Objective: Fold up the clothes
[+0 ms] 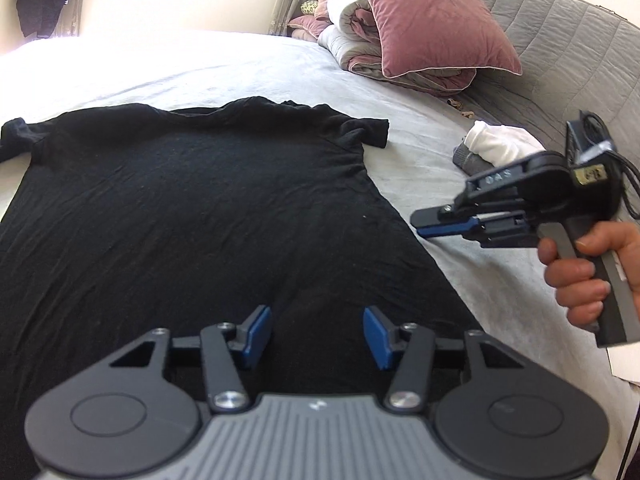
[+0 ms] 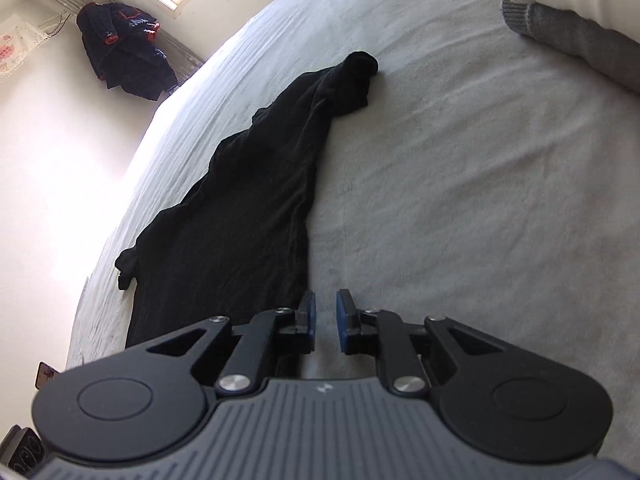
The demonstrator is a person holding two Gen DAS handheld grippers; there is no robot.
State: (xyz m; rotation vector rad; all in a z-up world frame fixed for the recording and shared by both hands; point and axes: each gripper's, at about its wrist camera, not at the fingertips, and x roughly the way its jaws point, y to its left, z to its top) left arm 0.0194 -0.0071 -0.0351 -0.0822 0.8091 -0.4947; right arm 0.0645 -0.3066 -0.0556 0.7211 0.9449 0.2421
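Evidently, the step in hand is the start of a fold: a black T-shirt [image 1: 192, 208] is laid flat on the bed [image 1: 420, 152], its sleeves spread to either side and its collar pointing away from the left wrist camera, and no part of it is yet doubled over. The left gripper [image 1: 318, 334] is held over the lower part of the shirt, near the hem, with its fingers [image 1: 256, 334] spread apart and nothing between them; the black cloth is seen below and beyond the blue pads, but whether it is touched cannot be told. The right gripper [image 2: 325, 322] is held by a hand [image 1: 580, 276] just beside the shirt's right side edge, over the bare sheet; its fingers [image 2: 345, 320] are brought close together with only a narrow gap left, and no cloth is pinched. In the right wrist view the shirt's edge runs away from the left-hand finger toward the far sleeve [image 2: 356, 76], so the garment lies just to the left of the fingers, not between them. It is judged that a grip on the side edge or lower corner is called for next, the fingers being opened first and lowered to the cloth, so that one side can be carried over toward the middle.
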